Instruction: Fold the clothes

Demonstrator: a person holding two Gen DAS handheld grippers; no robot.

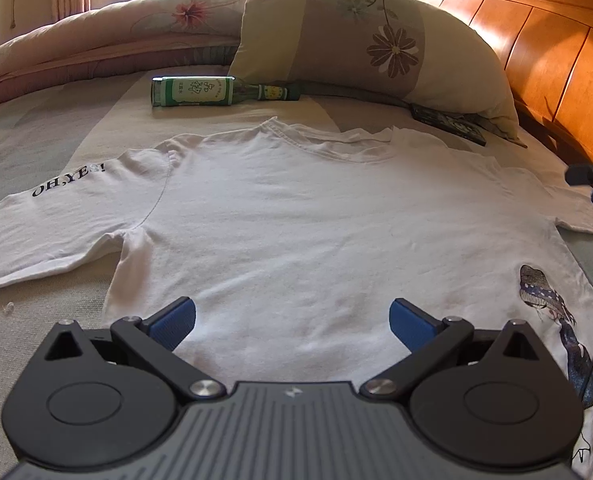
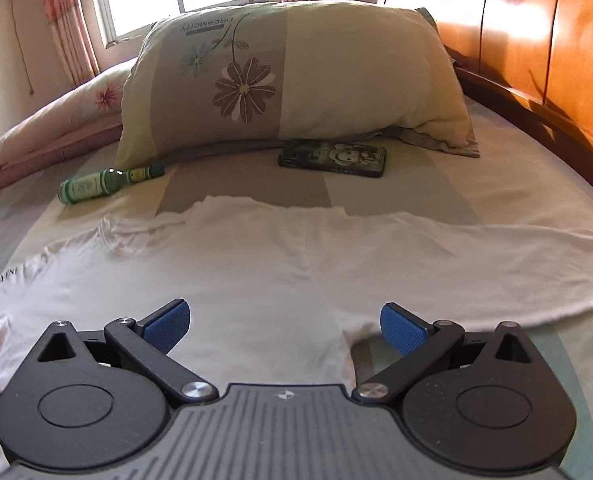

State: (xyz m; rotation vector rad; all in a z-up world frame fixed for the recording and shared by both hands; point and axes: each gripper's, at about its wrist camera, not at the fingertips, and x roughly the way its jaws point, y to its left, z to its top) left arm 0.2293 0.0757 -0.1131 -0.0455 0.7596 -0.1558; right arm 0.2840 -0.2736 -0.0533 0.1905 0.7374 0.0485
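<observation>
A white T-shirt [image 1: 296, 216] lies spread flat on the bed, neck toward the pillow, with "OH,YES!" printed on its left sleeve [image 1: 68, 182] and a figure print [image 1: 556, 320] near its right hem. My left gripper [image 1: 292, 322] hovers open over the shirt's lower body, nothing between its blue pads. In the right wrist view the same shirt [image 2: 280, 264] fills the foreground, and my right gripper [image 2: 284, 326] stands open above the right armpit area. The right gripper's blue tips [image 1: 592, 184] show at the far right edge of the left wrist view, over the right sleeve.
A green glass bottle [image 1: 220, 92] [image 2: 104, 184] lies on its side beyond the collar. A dark phone-like object [image 2: 332, 158] [image 1: 448, 122] rests beside the flowered pillow [image 2: 296, 84]. A wooden headboard [image 1: 536, 48] runs along the right; a folded quilt [image 1: 96, 40] lies at the back left.
</observation>
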